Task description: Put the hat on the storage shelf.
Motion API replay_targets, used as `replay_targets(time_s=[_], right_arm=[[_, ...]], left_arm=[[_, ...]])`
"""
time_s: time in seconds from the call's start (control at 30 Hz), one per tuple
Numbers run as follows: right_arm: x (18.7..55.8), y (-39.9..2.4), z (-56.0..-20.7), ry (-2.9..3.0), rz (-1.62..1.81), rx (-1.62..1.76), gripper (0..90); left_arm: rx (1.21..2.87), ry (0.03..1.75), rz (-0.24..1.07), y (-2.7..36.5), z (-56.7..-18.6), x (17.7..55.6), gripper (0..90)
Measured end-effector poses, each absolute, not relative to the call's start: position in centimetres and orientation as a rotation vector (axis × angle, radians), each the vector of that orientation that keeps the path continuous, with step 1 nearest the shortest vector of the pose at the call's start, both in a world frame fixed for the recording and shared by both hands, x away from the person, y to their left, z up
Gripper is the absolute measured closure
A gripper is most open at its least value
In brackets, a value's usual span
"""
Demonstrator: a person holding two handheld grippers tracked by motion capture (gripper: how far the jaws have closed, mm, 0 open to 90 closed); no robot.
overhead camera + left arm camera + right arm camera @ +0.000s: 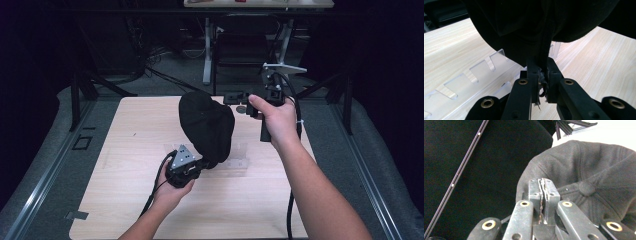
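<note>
Cap (207,125) lifted off table (125,200) — left claw (543,82) pinching its edge; right claw (543,195) pressed together, empty.

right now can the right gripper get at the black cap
Probably yes. The right gripper sits just beside the black cap, which the left gripper holds up by its lower edge. Nothing lies between them, but the right gripper's jaws are shut and would need to open first.

A pale wooden worktop (125,165) carries a clear plastic rack (477,72) with a row of notched upright tabs along its edge, while behind it stand a grey floor (165,75) strewn with dark cables (150,62), black stand legs (80,90) and another table's white leg (207,50).
</note>
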State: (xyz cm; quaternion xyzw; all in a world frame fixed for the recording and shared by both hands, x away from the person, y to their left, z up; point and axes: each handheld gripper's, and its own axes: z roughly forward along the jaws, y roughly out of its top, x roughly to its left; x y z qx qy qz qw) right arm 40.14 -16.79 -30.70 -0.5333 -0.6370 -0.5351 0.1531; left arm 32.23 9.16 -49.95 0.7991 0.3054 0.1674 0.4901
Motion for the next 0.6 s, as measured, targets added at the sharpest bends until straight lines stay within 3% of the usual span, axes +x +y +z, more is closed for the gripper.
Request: replay_targets(time_s=[0.6], right_arm=[[40.1,-16.5,-31.0,-1.837,-1.538,-1.534,86.1]], left_arm=[[1.862,0.841,0.315,10.6,-53.0,32.2,84.6]])
